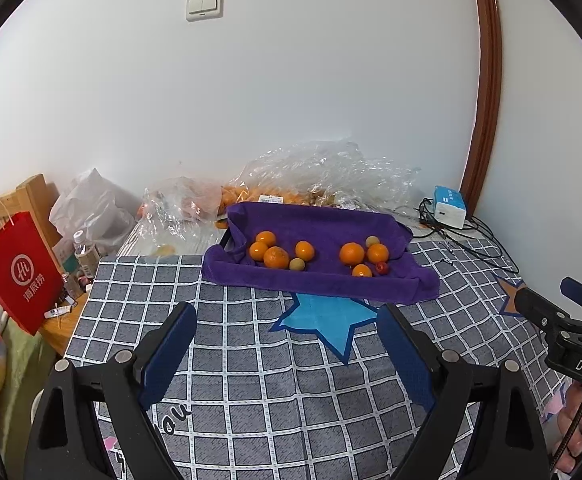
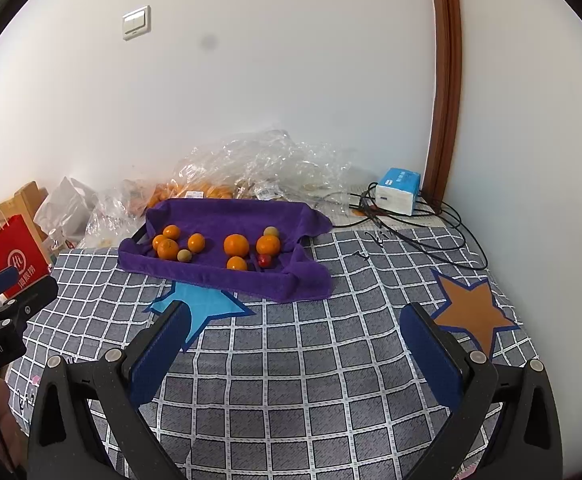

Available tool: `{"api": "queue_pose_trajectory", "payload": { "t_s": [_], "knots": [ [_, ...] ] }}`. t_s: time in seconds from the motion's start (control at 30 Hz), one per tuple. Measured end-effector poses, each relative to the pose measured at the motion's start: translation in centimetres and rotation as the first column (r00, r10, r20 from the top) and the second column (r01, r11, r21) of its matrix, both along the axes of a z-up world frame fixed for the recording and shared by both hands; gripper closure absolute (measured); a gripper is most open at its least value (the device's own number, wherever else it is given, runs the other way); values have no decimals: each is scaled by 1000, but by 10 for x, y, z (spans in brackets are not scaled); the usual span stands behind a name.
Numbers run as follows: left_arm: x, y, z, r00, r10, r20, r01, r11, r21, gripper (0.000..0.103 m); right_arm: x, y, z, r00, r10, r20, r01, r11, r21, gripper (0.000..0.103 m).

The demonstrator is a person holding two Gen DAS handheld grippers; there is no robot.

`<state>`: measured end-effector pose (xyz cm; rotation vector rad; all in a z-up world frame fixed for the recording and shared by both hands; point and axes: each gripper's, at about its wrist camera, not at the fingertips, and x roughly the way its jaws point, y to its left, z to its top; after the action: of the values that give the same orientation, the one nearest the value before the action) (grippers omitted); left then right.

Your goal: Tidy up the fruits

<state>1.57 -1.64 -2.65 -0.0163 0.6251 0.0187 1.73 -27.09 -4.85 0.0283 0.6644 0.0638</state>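
Note:
A tray draped in a purple towel (image 1: 331, 284) (image 2: 219, 276) lies on a checked sheet. Several oranges rest in it, a cluster to the left (image 1: 276, 257) (image 2: 168, 249) and more to the right (image 1: 351, 253) (image 2: 236, 245). Two small greenish-brown fruits (image 1: 297, 264) (image 2: 184, 255) and one small red fruit (image 1: 382, 267) (image 2: 265, 260) lie among them. My left gripper (image 1: 287, 310) is open and holds nothing, short of the tray's near edge. My right gripper (image 2: 295, 309) is also open with nothing in it, a little farther back and to the right.
Crumpled clear plastic bags (image 1: 323, 172) holding more fruit sit behind the tray against the wall. A red paper bag (image 1: 19, 272) and small bottles stand at the left. A blue and white box (image 2: 397, 190) with black cables lies at the back right by a wooden door frame.

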Motion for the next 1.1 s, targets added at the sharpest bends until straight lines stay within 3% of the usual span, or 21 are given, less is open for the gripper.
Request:
{"api": "queue_pose_trajectory", "payload": {
  "t_s": [1.1],
  "knots": [
    [0,0,1,1000,3,2,-3,1000,5,12,-1,-5,0,1000,-11,0,11,1000,-3,0]
  ]
}}
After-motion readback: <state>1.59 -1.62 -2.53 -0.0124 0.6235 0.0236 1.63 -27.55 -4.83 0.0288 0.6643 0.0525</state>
